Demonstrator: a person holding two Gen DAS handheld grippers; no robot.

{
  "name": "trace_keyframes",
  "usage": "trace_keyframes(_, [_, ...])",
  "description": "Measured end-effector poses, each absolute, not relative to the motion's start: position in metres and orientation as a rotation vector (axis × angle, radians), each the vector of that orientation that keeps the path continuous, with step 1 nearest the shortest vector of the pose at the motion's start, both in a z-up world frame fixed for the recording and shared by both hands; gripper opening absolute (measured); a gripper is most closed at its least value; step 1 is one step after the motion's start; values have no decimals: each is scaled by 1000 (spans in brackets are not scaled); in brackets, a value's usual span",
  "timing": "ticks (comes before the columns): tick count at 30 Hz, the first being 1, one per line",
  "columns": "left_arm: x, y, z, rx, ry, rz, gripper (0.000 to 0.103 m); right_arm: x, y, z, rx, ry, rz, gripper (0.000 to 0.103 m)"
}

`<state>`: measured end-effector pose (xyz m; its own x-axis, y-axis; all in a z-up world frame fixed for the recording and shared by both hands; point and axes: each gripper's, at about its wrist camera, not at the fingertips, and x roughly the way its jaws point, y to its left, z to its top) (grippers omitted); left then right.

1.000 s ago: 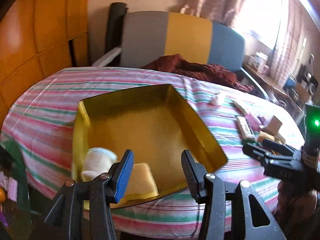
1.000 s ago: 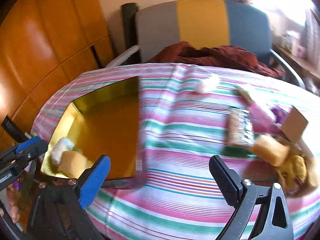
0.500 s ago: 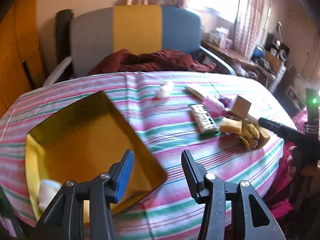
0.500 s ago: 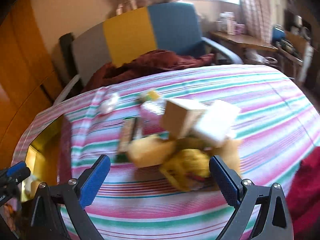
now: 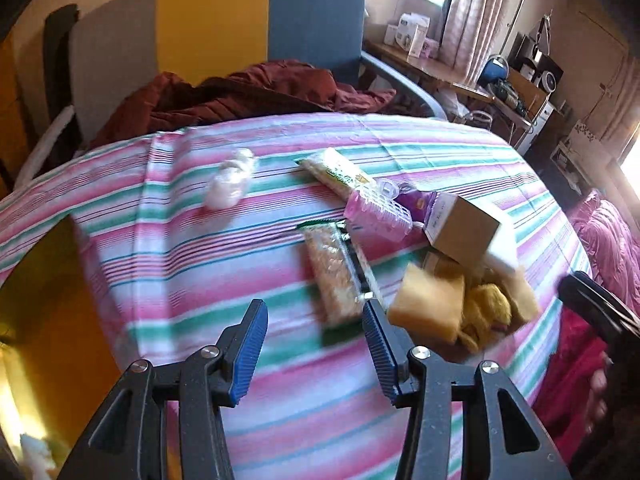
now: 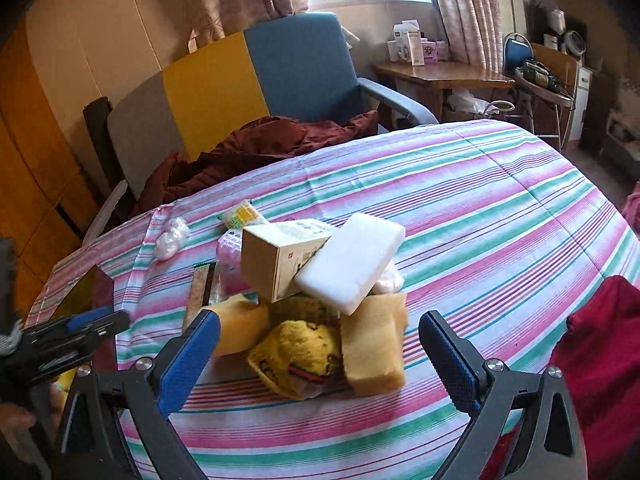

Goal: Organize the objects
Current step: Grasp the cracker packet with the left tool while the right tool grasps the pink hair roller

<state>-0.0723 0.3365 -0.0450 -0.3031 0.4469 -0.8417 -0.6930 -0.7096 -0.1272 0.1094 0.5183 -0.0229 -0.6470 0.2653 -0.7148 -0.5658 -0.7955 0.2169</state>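
Note:
A pile of objects lies on the striped cloth: a cardboard box (image 6: 280,264), a white foam block (image 6: 352,260), yellow sponges (image 6: 372,344), a yellow cloth (image 6: 304,352), a pink case (image 5: 378,210), a snack bar (image 5: 332,276) and a cotton wad (image 5: 230,184). My right gripper (image 6: 320,354) is open and empty, just in front of the pile. My left gripper (image 5: 314,344) is open and empty, near the snack bar and a sponge (image 5: 428,306). The gold tray (image 5: 44,320) sits at the left edge.
A grey, yellow and blue chair (image 6: 240,88) with a maroon garment (image 6: 256,148) stands behind the table. A wooden side table (image 6: 440,74) with boxes is at the back right. Red fabric (image 6: 600,352) lies at the right edge.
Both grippers have swung right, away from the gold tray and toward the pile of objects. Both stay open and empty.

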Motion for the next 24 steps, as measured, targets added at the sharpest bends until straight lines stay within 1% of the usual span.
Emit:
trace_keyframes(2, [-79, 351, -52, -1222, 367, 2051, 50, 111, 522, -22, -946, 600, 2418, 100])
trace_keyframes(5, [-90, 370, -62, -1252, 384, 2033, 53, 112, 527, -20, -933, 609, 2415, 100])
trace_keyframes(7, [-98, 382, -72, -1286, 386, 2012, 59, 111, 532, -18, -926, 613, 2415, 100])
trace_keyframes(12, [-109, 403, -87, -1322, 380, 1987, 66, 102, 541, -10, -915, 585, 2422, 100])
trace_keyframes(14, [-111, 410, -94, -1329, 406, 1989, 67, 94, 545, -6, -911, 575, 2429, 100])
trace_keyframes(17, [-113, 410, -107, -1349, 410, 1987, 65, 76, 551, 1, -910, 575, 2453, 100])
trace_keyframes(19, [-114, 396, -109, -1337, 335, 2006, 51, 59, 550, 7, -921, 563, 2489, 100])
trace_keyframes(22, [-109, 377, -109, -1338, 303, 2019, 50, 29, 542, 12, -995, 498, 2555, 100])
trace_keyframes(24, [-103, 363, -108, -1326, 302, 2033, 50, 2, 533, 10, -1111, 410, 2615, 100])
